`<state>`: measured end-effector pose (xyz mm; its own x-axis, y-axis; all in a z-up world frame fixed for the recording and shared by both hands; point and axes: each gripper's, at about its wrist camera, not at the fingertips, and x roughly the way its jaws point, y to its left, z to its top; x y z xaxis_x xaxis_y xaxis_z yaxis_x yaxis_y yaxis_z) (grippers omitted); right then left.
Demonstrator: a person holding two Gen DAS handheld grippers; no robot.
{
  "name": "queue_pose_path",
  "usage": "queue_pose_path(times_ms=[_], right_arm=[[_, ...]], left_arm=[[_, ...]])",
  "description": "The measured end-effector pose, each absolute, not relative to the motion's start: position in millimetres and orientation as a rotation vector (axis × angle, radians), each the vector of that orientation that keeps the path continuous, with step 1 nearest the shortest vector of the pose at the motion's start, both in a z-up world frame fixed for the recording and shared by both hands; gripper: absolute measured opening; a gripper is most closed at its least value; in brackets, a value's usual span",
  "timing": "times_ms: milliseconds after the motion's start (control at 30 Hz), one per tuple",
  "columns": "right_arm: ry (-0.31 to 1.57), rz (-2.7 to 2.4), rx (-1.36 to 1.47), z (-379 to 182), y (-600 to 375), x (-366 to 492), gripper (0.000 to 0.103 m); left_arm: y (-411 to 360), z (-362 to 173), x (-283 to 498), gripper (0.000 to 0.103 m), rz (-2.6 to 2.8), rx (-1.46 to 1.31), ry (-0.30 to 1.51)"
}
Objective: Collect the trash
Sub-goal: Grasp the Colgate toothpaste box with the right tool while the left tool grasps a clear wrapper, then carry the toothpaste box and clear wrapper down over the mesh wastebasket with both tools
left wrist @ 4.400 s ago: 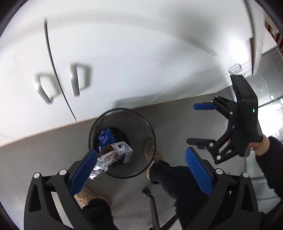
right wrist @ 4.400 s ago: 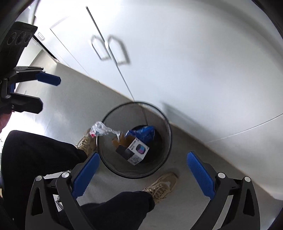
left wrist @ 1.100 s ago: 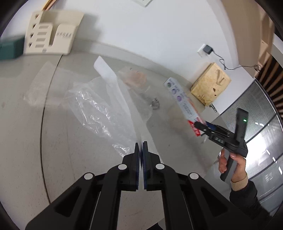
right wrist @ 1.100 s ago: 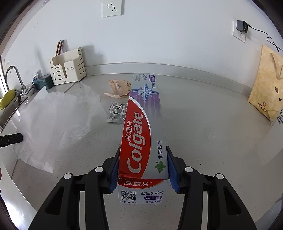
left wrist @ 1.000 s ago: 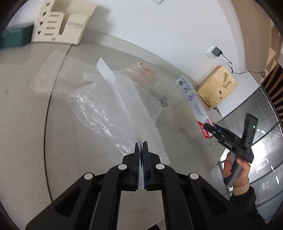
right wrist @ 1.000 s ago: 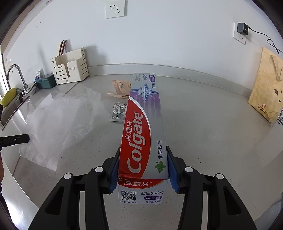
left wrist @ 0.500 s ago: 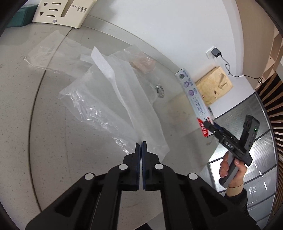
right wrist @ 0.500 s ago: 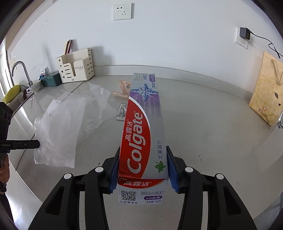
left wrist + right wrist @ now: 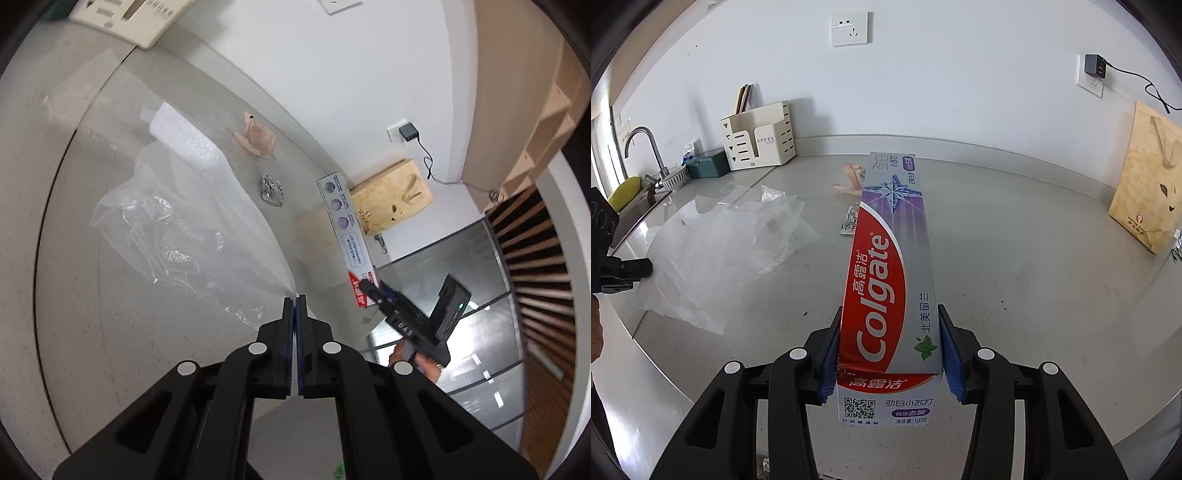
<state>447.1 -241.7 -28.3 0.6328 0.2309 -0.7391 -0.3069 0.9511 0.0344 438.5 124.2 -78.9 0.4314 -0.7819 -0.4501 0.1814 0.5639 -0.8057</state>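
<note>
Red-and-silver cardboard toothpaste box (image 9: 892, 280) is clamped between the right gripper (image 9: 890, 354) fingers above the grey desk (image 9: 1015, 258); left gripper (image 9: 295, 306) fingers pinch a clear crinkled plastic bag (image 9: 177, 221) edge.

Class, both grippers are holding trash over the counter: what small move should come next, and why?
Probably lift both clear of the counter and carry them to the bin. The left gripper is shut on a corner of the plastic bag, which mostly trails on the surface; the right gripper already clamps the toothpaste box. No bin is in view.
</note>
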Motion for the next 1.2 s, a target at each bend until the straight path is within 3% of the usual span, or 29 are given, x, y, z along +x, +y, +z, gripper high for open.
queue_pose_path(times_ms=[133, 233, 367, 400, 467, 500, 800, 833, 900, 933, 967, 1200], right_arm=[[0.818, 0.312, -0.093, -24, -244, 444, 0.05], [0.818, 0.319, -0.093, -23, -244, 443, 0.05], [0.812, 0.319, -0.103, -25, -242, 443, 0.05], [0.817, 0.319, -0.101, -26, -242, 444, 0.05], [0.827, 0.32, -0.101, -30, -242, 447, 0.05], [0.83, 0.319, -0.099, -32, -242, 447, 0.05], [0.831, 0.323, -0.109, -35, -240, 448, 0.05], [0.831, 0.323, -0.109, -34, -241, 447, 0.05], [0.831, 0.324, -0.107, -35, -242, 446, 0.05], [0.831, 0.325, -0.107, -35, -243, 446, 0.05], [0.832, 0.326, -0.106, -35, -243, 445, 0.05], [0.82, 0.323, -0.091, -35, -248, 436, 0.05]], left_arm=[[128, -96, 441, 0.005, -0.69, -0.845, 0.991], [124, -106, 441, 0.031, -0.605, -0.799, 1.036], [123, -105, 438, 0.036, -0.561, -0.76, 1.033], [124, -101, 438, 0.04, -0.542, -0.75, 1.027], [129, -95, 440, 0.061, -0.542, -0.774, 1.011], [130, -92, 443, 0.061, -0.538, -0.784, 1.007], [121, -82, 492, 0.06, -0.416, -0.689, 1.071], [123, -89, 495, 0.057, -0.418, -0.696, 1.086], [120, -99, 503, 0.037, -0.435, -0.69, 1.103], [116, -101, 505, 0.011, -0.432, -0.671, 1.1], [112, -103, 505, 0.003, -0.427, -0.649, 1.094], [109, -101, 490, 0.002, -0.491, -0.674, 1.028]])
